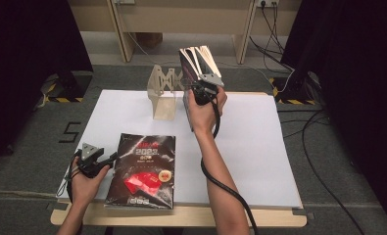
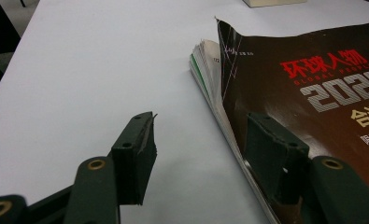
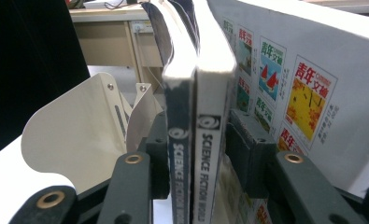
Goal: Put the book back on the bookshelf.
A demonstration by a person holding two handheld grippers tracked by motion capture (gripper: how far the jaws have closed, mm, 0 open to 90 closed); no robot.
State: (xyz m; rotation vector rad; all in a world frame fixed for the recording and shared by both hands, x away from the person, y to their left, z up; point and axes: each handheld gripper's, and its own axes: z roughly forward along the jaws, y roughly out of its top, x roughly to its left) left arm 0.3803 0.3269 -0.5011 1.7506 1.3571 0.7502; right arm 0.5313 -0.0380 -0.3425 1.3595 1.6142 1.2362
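A dark magazine [image 1: 142,171] with red and grey cover lettering [image 2: 313,93] lies flat at the table's front left. My left gripper [image 1: 110,159] rests open at its left edge [image 2: 198,140], one jaw over the cover's border and the other over the white sheet. Two thin magazines [image 1: 201,58] stand upright at the back, spines towards me [image 3: 196,93], their pages fanned at the top. My right gripper [image 1: 201,85] has its jaws on either side of those spines [image 3: 196,140]. A thin gap shows beside one pad, so the jaws stand open around them.
A cream metal bookend rack [image 1: 162,98] stands at the back left of the standing magazines [image 3: 79,135]. A larger white-covered magazine [image 3: 303,84] stands upright on their other side. A white sheet [image 1: 259,147] covers the table. Cables trail across the floor at the right.
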